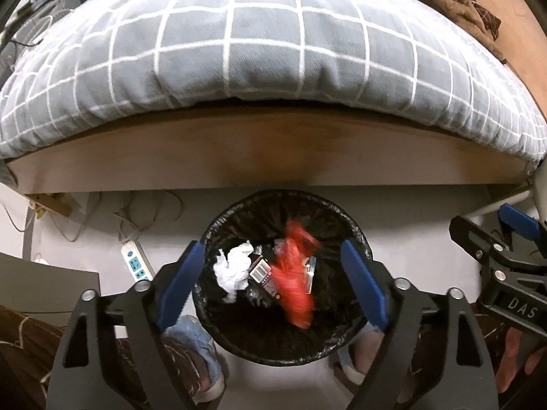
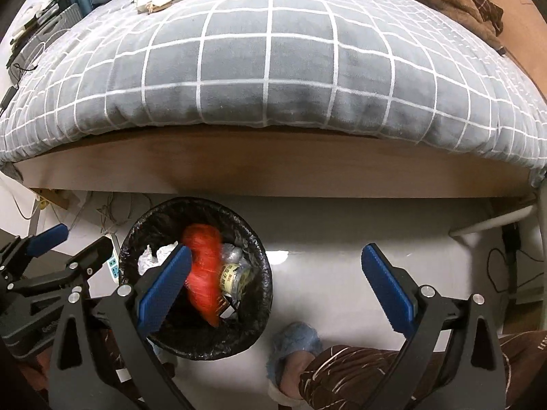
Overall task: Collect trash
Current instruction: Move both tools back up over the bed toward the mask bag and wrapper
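The bin (image 1: pixel 283 348) stands on the floor (image 2: pixel 342 239) before the bed (image 1: pixel 259 51); crumpled paper (image 1: pixel 234 270) lies inside, left of a plastic bag (image 1: pixel 294 280).

A: Right gripper (image 2: pixel 277 282)?
B: Jaws wide apart, nothing between them, above pale floor (image 2: pixel 324 239).
A: Bin?
B: Black-lined trash bin (image 2: pixel 263 294) by the bed's front edge. Inside: blurred red bag (image 2: pixel 203 273), white crumpled paper (image 2: pixel 150 256), a can (image 2: pixel 236 276).
A: Left gripper (image 2: pixel 73 242)?
B: At the frame's left edge, jaws parted.
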